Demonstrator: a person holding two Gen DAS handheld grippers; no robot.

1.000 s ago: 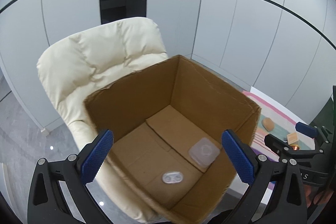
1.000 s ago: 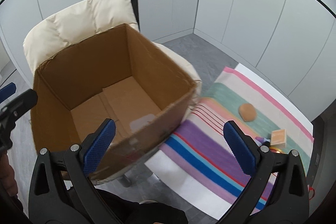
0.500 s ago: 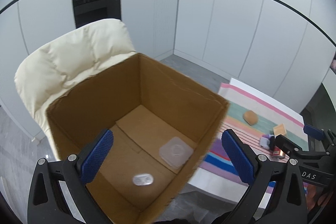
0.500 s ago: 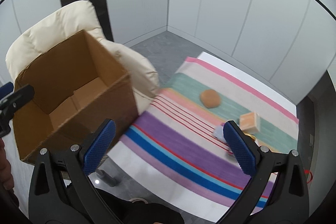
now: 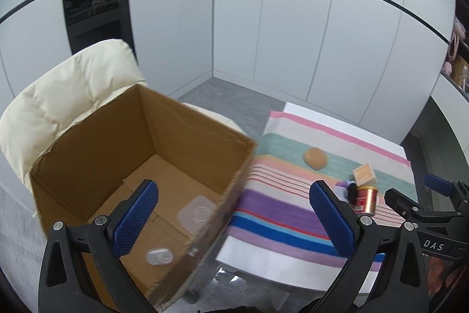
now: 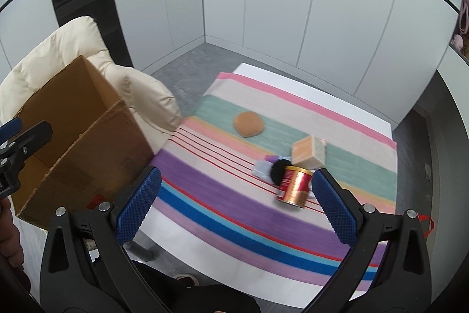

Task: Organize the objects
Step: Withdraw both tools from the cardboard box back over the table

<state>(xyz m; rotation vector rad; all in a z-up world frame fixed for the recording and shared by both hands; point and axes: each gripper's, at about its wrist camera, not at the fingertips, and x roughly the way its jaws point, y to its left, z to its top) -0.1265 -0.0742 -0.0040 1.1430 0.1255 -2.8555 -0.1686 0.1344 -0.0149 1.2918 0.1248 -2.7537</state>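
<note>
Hand-held grippers, left [image 5: 234, 220] and right [image 6: 234, 206], gape wide, empty, near cardboard box [image 5: 187, 134].

Cardboard, cloth, plastic and one shiny can

The cardboard box [image 5: 140, 143] is matt brown with rough edges; inside lie a clear plastic lid [image 5: 197, 213] and a small clear plastic case [image 5: 158, 256]. The chair [image 5: 73, 96] is soft, quilted cream fabric. The striped cloth [image 6: 263, 189] looks woven and matt. The can [image 6: 295, 186] is glossy — metal, red and gold. The block [image 6: 308, 152] may be pale wood; blur leaves it unsure. Gripper pads [image 6: 137, 203] are blue, knurled rubber — their frames matt black plastic.
</note>
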